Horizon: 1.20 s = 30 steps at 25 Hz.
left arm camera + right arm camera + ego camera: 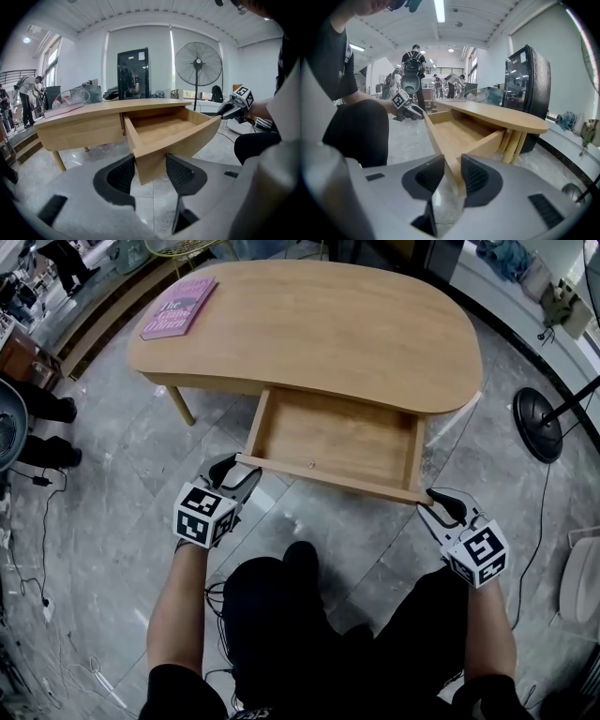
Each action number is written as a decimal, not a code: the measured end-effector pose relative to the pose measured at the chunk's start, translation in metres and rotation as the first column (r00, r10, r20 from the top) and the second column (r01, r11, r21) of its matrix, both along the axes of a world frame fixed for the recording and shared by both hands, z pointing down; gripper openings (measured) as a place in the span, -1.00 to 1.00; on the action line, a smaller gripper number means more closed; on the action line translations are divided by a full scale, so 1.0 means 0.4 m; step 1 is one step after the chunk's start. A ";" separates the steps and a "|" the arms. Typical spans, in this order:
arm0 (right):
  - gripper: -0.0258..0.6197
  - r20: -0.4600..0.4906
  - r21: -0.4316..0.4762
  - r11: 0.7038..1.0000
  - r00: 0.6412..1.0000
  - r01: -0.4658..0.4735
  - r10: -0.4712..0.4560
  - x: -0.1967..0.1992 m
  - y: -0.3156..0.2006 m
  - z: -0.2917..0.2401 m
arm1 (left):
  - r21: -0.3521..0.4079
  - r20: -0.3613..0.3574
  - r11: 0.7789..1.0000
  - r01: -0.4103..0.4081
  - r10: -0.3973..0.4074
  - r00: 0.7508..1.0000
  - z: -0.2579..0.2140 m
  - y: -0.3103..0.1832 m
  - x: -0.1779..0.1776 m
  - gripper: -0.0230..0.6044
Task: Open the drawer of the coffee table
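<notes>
The light wooden coffee table [309, 324] has its drawer [328, 432] pulled well out toward me, and the inside is bare. My left gripper [239, 470] is at the left end of the drawer front [328, 477]. In the left gripper view that gripper [150, 173] has its pads against both sides of the drawer's corner [150, 157]. My right gripper [436, 501] is at the right end. In the right gripper view that gripper [452, 173] clamps the thin front panel [451, 161] edge-on. Each gripper shows in the other's view: the right gripper [234, 105] and the left gripper [410, 110].
A pink book [178, 306] lies on the table's far left. A standing fan [198, 64] has its round base [536, 425] on the floor to the right. A black cabinet [525, 75] stands behind the table. People [412, 61] stand far off. Cables [42, 521] lie left.
</notes>
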State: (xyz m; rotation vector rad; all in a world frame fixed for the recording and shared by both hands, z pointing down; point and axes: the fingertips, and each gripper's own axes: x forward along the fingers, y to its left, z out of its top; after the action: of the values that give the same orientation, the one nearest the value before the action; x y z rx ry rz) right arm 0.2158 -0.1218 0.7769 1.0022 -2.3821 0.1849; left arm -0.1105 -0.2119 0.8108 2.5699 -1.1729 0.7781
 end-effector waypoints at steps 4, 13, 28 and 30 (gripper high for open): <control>-0.56 -0.005 -0.015 1.000 1.000 0.002 -0.002 -0.005 0.013 0.011 | -0.009 0.008 1.000 0.004 -0.004 1.000 0.014 0.017 -0.006 -0.24; -0.56 -0.024 -0.022 1.000 1.000 0.019 -0.019 -0.001 0.018 0.029 | -0.015 0.005 1.000 0.012 -0.011 1.000 0.032 0.027 0.000 -0.24; -0.47 0.111 -0.042 0.999 0.994 0.017 -0.012 0.003 -0.004 -0.003 | -0.039 0.007 0.999 0.001 -0.001 1.000 0.032 0.034 -0.008 -0.21; -0.47 0.121 -0.025 1.000 0.993 0.004 -0.001 0.015 -0.015 -0.019 | -0.040 0.004 0.999 -0.005 0.005 1.000 0.023 0.039 -0.011 -0.19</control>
State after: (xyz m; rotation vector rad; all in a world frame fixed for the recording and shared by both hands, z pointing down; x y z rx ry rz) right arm 0.2218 -0.1277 0.7692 1.0025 -2.4832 0.2818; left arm -0.1150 -0.1965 0.8200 2.5414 -1.1410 0.7996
